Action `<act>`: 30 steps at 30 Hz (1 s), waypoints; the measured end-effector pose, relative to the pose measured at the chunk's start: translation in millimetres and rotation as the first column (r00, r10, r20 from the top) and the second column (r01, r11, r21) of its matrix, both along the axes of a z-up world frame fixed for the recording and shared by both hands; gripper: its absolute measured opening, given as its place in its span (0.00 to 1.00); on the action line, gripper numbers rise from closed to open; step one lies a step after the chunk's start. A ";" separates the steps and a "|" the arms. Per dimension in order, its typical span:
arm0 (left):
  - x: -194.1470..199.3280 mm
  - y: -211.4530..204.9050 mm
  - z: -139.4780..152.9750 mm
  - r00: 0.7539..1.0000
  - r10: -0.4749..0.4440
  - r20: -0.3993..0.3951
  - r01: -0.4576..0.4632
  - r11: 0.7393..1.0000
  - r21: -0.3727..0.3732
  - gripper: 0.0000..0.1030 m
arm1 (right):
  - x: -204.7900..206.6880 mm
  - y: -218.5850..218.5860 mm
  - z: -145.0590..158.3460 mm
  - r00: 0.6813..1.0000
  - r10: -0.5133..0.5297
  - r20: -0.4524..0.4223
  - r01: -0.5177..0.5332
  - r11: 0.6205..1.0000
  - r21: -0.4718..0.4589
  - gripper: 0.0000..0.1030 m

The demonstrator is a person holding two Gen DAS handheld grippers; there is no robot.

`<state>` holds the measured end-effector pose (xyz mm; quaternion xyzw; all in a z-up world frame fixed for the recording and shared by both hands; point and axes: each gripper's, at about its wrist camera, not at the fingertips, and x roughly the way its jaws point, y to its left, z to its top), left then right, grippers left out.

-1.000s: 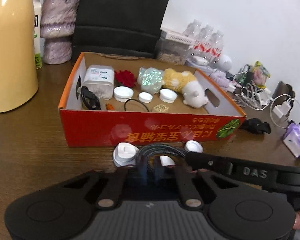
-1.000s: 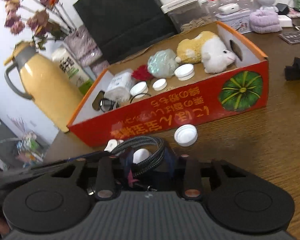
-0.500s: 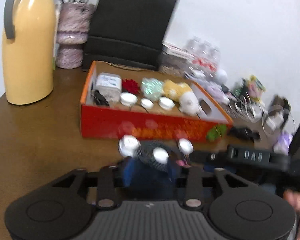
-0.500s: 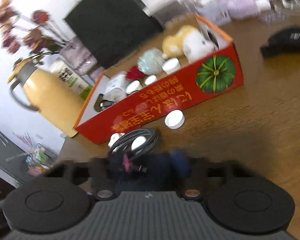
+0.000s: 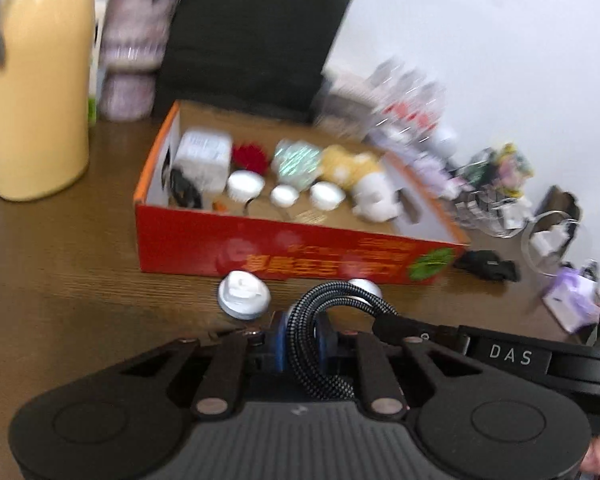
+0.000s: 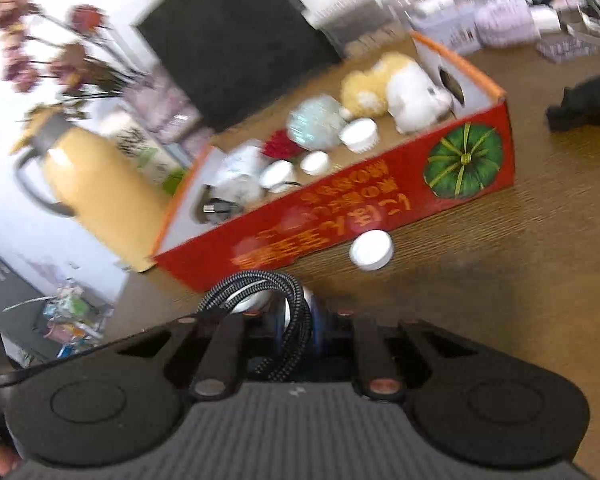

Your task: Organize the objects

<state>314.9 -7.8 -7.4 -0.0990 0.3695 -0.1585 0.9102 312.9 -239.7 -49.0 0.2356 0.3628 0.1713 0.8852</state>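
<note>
A red cardboard box stands on the brown table. In it lie a plush toy, white lids, a red flower and a white container. A coiled braided cable is held above the table in front of the box. My left gripper and my right gripper are both shut on it. Two white lids lie on the table by the box: one on the left and one on the right.
A yellow thermos and a vase stand left of the box. A black bag stands behind it. Bottles, chargers and cables crowd the right side. A black object lies right of the box.
Both grippers have lifted the coiled cable off the table and drawn nearer to the box. The views are blurred from the motion.
</note>
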 end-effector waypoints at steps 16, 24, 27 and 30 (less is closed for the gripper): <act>-120.6 -17.9 40.6 0.971 -0.124 0.203 0.105 0.989 0.099 0.08 | -127.0 10.6 49.1 0.967 0.090 0.239 -0.011 0.949 -0.315 0.10; 19.2 -30.4 111.9 0.957 -0.158 0.243 0.129 0.983 0.131 0.08 | 3.9 2.4 124.9 0.943 0.109 0.315 0.006 0.939 -0.344 0.10; 84.3 -38.2 115.2 0.971 -0.142 0.195 0.106 0.977 0.183 0.08 | 77.5 11.1 129.1 0.966 0.125 0.226 -0.033 0.928 -0.372 0.09; 142.4 -45.1 94.1 0.987 -0.120 0.104 0.093 0.967 0.236 0.08 | 143.1 19.6 105.5 0.988 0.130 0.085 -0.090 0.926 -0.366 0.09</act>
